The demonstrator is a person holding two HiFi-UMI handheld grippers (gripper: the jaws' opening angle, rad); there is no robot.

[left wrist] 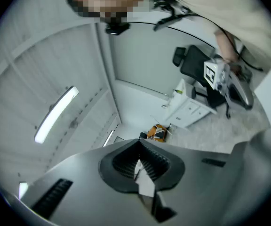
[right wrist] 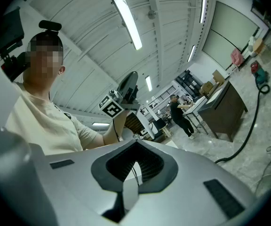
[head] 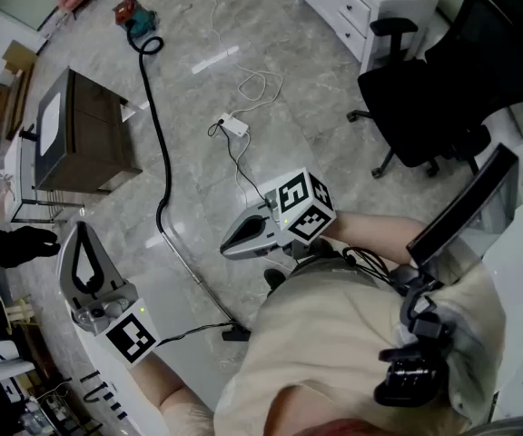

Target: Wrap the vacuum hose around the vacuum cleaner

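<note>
Far left, head view: a person in black (head: 7,243) stood at the frame edge beside a brown cabinet (head: 84,134) on the marble floor (head: 198,180).

Left gripper (head: 78,230) was held low at the left, nose pointing up-frame toward the cabinet. In the left gripper view its jaws were closed pad to pad with nothing between them, aimed at the ceiling and the far wall.

Vacuum cleaner (head: 133,14), red and teal, sat at the top left of the floor, well apart from both grippers. Vacuum hose (head: 157,134), black, left the cleaner in a small loop and ran down-frame across the floor past the cabinet's right side. It lay stretched out, not wrapped round the cleaner. Its lower end joined a metal wand (head: 189,275) lying on the floor between the two grippers. The wand ended at a dark floor head (head: 236,333) close to the wearer's body.

Centre: a white power adapter (head: 235,125) with loose cable lay on the floor right of the hose, apart from it. Right gripper (head: 228,243) was below it in frame, pointing left toward the wand but touching nothing. In the right gripper view its jaws were fully together and empty.

Right: a black office chair (head: 443,98) stood near a white drawer unit (head: 352,3).
</note>
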